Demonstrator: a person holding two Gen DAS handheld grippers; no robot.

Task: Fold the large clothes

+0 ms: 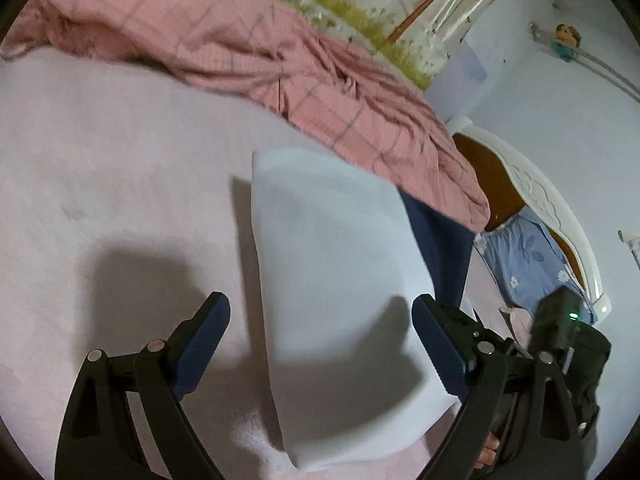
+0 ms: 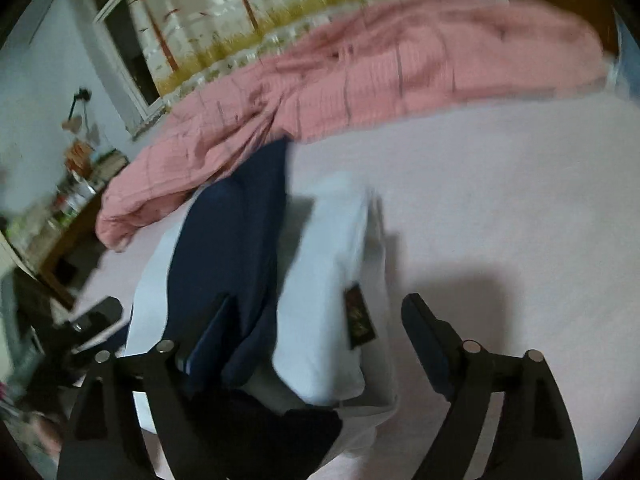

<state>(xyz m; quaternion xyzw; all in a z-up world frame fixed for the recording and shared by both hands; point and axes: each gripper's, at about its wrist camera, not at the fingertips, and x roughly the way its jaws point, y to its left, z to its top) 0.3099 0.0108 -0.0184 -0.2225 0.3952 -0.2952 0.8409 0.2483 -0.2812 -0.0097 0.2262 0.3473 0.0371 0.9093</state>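
Note:
A white and navy garment [image 1: 336,280] lies folded into a long panel on the pale pink bed sheet [image 1: 120,168]. My left gripper [image 1: 320,344] is open just above its near end, one finger on each side of the white cloth. In the right wrist view the garment [image 2: 320,280] shows its navy sleeve [image 2: 232,240] and a dark label [image 2: 360,320]. My right gripper [image 2: 316,332] is open over it, holding nothing. The other gripper [image 1: 560,344] shows at the right edge of the left wrist view.
A crumpled pink checked blanket [image 1: 280,64] lies along the far side of the bed. A white and brown headboard [image 1: 532,192] and a blue flowered pillow [image 1: 528,260] are at the right. A cluttered desk [image 2: 68,208] stands left of the bed, a curtain [image 2: 240,12] behind.

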